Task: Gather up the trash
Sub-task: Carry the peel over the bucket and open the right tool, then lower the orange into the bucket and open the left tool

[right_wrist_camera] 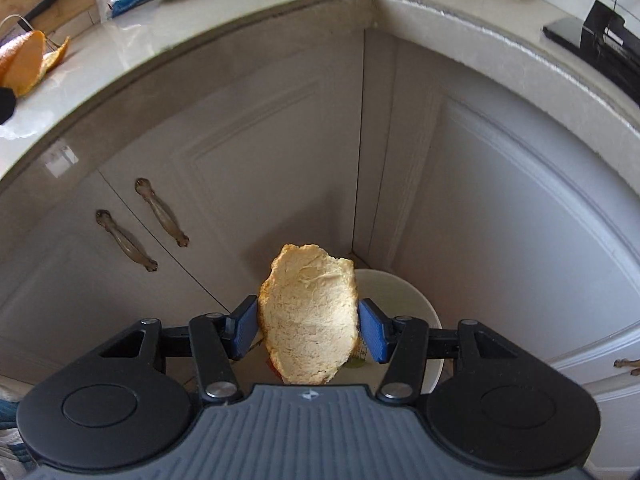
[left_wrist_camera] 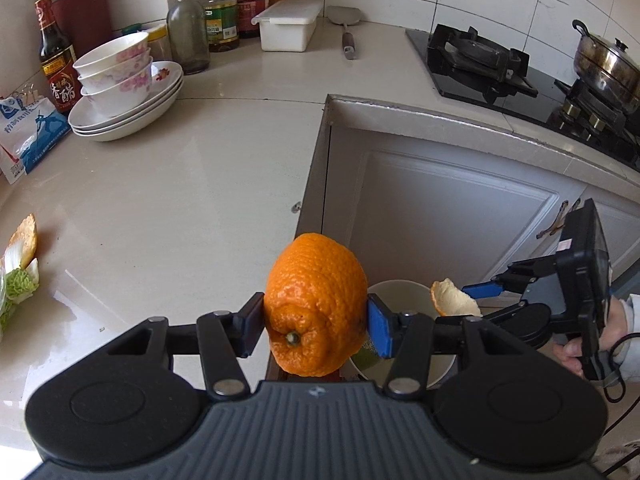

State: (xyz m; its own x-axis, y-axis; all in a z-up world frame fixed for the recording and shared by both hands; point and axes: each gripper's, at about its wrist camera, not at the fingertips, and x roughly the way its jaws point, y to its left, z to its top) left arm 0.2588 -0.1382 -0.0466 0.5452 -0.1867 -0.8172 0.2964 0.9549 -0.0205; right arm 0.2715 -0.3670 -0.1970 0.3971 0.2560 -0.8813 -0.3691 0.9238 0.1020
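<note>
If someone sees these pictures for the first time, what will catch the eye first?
First, the bright orange peel dome clamped in the left claw at the counter's edge. Next, the pale peel piece, its white inside showing, gripped by the right claw above the white bin on the floor in the cabinet corner.

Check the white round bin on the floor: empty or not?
Not empty. The white round bin shows scraps inside, under the held orange peel piece; how full, cannot tell.

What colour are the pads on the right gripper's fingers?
Blue, on the right gripper; its pads clamp a pale orange peel piece. Clearest in the right wrist view.
</note>
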